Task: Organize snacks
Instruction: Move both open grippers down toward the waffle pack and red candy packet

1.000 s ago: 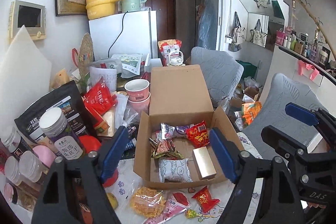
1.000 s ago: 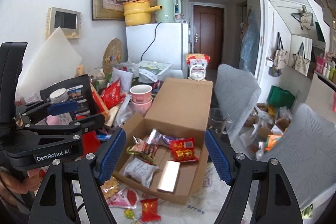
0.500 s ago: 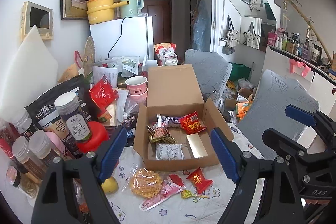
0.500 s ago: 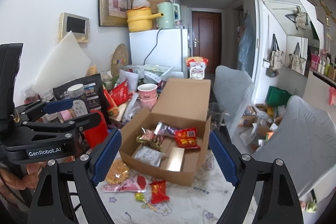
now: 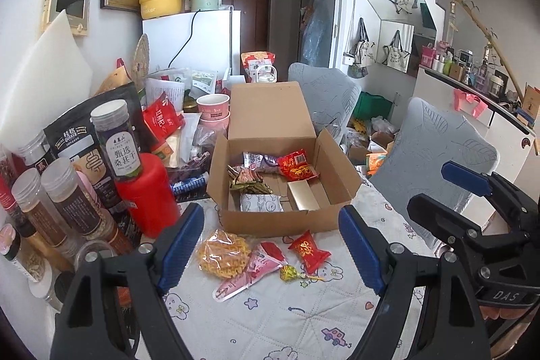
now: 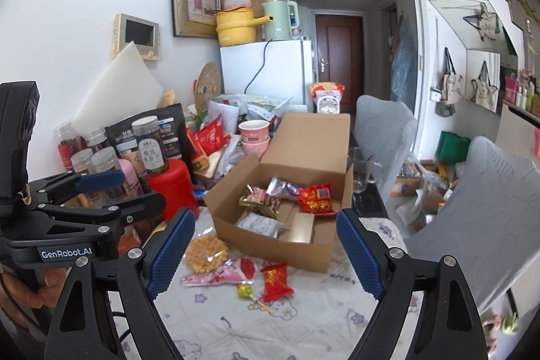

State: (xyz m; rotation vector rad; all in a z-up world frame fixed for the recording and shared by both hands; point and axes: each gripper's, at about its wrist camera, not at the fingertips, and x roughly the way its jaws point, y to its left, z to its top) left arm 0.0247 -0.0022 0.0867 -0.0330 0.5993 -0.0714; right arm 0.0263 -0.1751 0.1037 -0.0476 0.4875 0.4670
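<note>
An open cardboard box (image 5: 280, 225) stands on the patterned tablecloth (image 5: 270, 319) and holds a red packet (image 5: 297, 166), a gold box (image 5: 303, 198), a white packet (image 5: 261, 203) and other wrappers. In front of it lie a yellow ring-snack bag (image 5: 222, 253), a pink packet (image 5: 249, 269), a small red packet (image 5: 308, 250) and a lollipop (image 5: 290, 272). My left gripper (image 5: 270, 221) hangs open above these loose snacks, with nothing between its pads. My right gripper (image 6: 265, 221) is beside it, also open and empty, facing the box (image 6: 280, 252) and the red packet (image 6: 275, 280).
Jars and a red canister (image 5: 148, 191) crowd the table's left side, with pink cups (image 5: 212, 107) and bags behind them. A glass mug (image 6: 361, 171) stands right of the box. Two grey chairs (image 5: 435, 150) stand at the right. A white fridge (image 6: 266, 73) stands at the back.
Both grippers have pulled back from the box, so more tablecloth and all the loose snacks now show. The right gripper's jaws stand wider than a second ago.
</note>
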